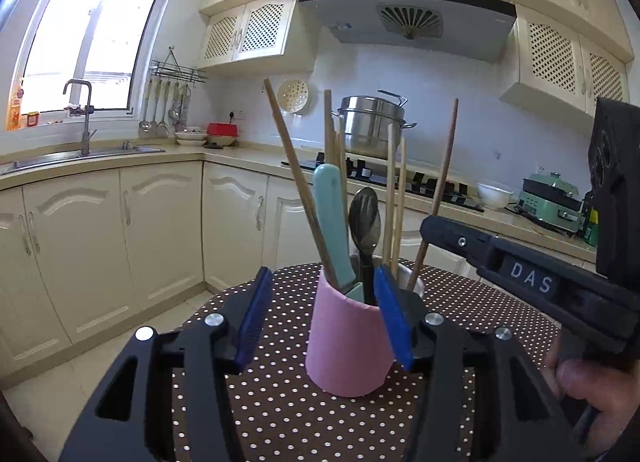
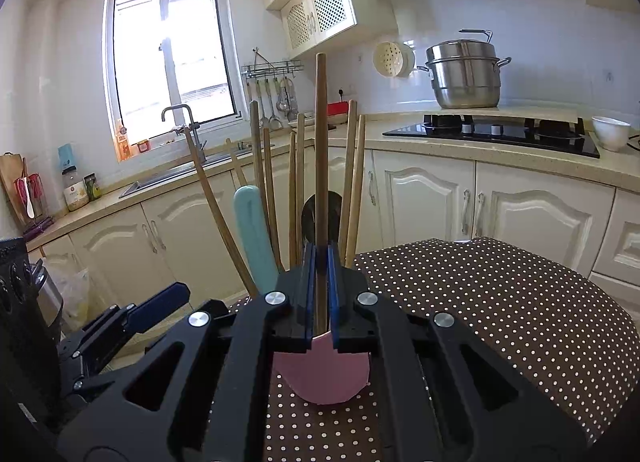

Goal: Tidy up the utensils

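A pink cup (image 1: 347, 346) stands on the dotted table and holds a teal handle (image 1: 331, 218), a black spoon (image 1: 364, 218) and several wooden chopsticks. My left gripper (image 1: 322, 302) is open around the cup; its left pad stands clear of the cup and its right pad sits by the rim. From the right, my right gripper (image 1: 430, 228) reaches in, shut on a dark wooden chopstick (image 1: 442, 174). In the right wrist view that chopstick (image 2: 320, 134) stands upright, clamped between the blue pads of the right gripper (image 2: 320, 258), its lower end inside the pink cup (image 2: 320, 378).
The table wears a brown cloth with white dots (image 2: 500, 322). Behind it runs a counter with a black hob (image 2: 492, 134), a steel pot (image 2: 464, 74), a white bowl (image 2: 610, 132) and a sink (image 1: 80, 154). A person's hand (image 1: 576, 382) holds the right gripper.
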The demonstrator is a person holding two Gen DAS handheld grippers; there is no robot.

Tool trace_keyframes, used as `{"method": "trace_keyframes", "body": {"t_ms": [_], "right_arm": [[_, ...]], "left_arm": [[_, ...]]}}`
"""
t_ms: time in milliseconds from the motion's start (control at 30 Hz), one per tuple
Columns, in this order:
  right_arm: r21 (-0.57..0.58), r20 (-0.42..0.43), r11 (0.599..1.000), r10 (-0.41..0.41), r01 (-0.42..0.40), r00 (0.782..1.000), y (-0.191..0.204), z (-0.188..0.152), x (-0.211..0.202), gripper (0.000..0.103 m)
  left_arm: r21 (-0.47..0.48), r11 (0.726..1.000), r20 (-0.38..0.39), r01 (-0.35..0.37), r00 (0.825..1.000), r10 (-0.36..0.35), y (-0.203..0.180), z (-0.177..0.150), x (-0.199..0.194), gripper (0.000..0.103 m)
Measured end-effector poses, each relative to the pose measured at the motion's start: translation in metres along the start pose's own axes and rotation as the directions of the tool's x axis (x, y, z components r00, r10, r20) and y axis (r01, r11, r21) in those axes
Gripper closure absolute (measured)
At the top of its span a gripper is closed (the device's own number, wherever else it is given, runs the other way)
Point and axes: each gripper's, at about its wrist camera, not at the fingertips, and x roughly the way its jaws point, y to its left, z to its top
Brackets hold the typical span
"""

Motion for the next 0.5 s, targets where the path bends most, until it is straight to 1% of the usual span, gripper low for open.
{"method": "trace_keyframes", "body": {"t_ms": [100,200,500], "right_arm": [[-0.005,-0.012,1.000,-0.007,0.007,1.000,0.0003,-0.0047,0.0021,0.097],[-0.003,-0.014,1.000,-0.005,0.005,1.000,0.0011,-0.0067,0.0000,0.097],[-0.004,-0.011,1.000,-0.004,0.004,1.000,0.0047,-0.0071,-0.0064,0.095]], "left_arm": [[0.018,0.997,-0.021,-0.078,0.997,0.078,0.0011,0.0019,-0.0003,0.050],[0.020,0.993,-0.041,-0.117,0.992,0.117,0.0032,0.0040,0.0005,0.050],[0.003,0.990,-0.076,-0.143,0.987,0.143,0.0092,0.0096,-0.0026,0.050]]}}
